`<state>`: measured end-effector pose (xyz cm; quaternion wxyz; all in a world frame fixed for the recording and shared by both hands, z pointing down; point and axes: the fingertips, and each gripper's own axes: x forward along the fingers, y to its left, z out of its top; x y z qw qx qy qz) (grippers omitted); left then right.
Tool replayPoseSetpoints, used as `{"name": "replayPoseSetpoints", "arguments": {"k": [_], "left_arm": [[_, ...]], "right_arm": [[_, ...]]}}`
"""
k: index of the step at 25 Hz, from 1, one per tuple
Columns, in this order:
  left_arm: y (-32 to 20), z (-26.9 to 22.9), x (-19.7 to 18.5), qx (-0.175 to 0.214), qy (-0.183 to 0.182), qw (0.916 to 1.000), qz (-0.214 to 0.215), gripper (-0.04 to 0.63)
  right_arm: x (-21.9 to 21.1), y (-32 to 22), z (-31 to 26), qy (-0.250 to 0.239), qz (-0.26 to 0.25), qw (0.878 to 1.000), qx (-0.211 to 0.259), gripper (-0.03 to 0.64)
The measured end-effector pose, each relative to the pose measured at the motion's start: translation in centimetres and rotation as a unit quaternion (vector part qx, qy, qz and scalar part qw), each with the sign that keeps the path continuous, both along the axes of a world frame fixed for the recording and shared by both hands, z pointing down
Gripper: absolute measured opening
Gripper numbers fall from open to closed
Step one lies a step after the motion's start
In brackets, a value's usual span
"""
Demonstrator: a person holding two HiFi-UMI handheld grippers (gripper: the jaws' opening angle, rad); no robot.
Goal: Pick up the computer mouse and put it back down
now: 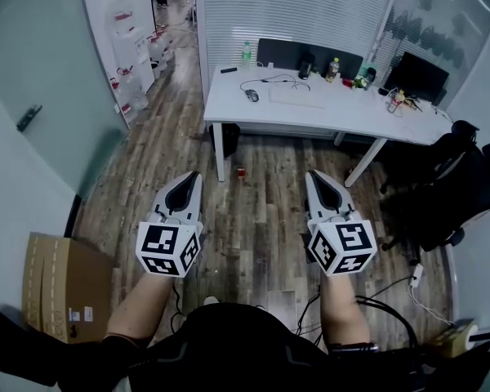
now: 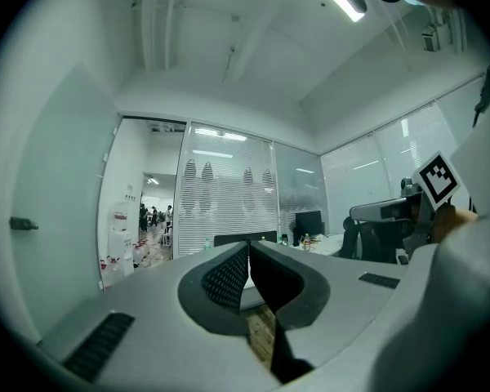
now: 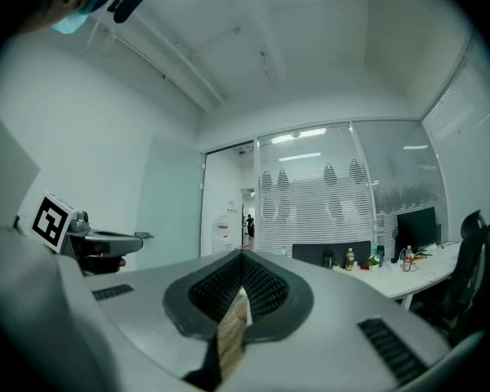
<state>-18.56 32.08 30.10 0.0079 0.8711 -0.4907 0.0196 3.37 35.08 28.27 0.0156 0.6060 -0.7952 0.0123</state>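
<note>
Dark and small, the computer mouse (image 1: 251, 95) lies untouched near the left end of the white bench (image 1: 327, 119), well apart from me. I judge the approach hasn't begun, so I hold the left claw (image 1: 192, 178) and right claw (image 1: 314, 175) level over the wood floor (image 1: 253, 219), both closed and empty.

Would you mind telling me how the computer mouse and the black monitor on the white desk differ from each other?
The computer mouse is small and lies flat, while the black monitor is far larger and stands upright. The mouse sits toward the left end of the white desk; the monitor stands near its right end. Both are dark and rest on the same desk.
</note>
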Motion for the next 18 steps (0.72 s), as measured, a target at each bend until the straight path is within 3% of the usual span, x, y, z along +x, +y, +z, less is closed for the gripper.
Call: {"name": "replayPoseSetpoints", "arguments": {"k": [10, 11, 12, 13, 16, 18], "left_arm": [[-0.13, -0.26, 0.30, 0.002, -0.003, 1.0000, 0.002, 0.034], [-0.13, -0.27, 0.43, 0.003, -0.003, 1.0000, 0.004, 0.049], [-0.16, -0.20, 0.58, 0.003, -0.001, 1.0000, 0.008, 0.110], [-0.21, -0.08, 0.73, 0.000, 0.000, 0.9999, 0.011, 0.188], [-0.41, 0.36, 0.83, -0.007, 0.000, 0.9999, 0.012, 0.285], [-0.46, 0.50, 0.89, -0.008, -0.002, 0.9999, 0.010, 0.307]], "right_arm": [[0.84, -0.28, -0.36, -0.007, 0.005, 1.000, 0.005, 0.005], [0.81, -0.39, -0.32, -0.006, 0.003, 1.000, 0.005, 0.067], [0.75, -0.49, -0.23, -0.006, -0.001, 1.000, 0.004, 0.156], [0.70, -0.59, -0.13, -0.007, -0.003, 1.000, 0.003, 0.203], [0.75, -0.77, -0.04, -0.008, -0.001, 1.000, 0.006, 0.247], [1.04, -0.94, -0.10, -0.007, 0.004, 1.000, 0.007, 0.289]]}}
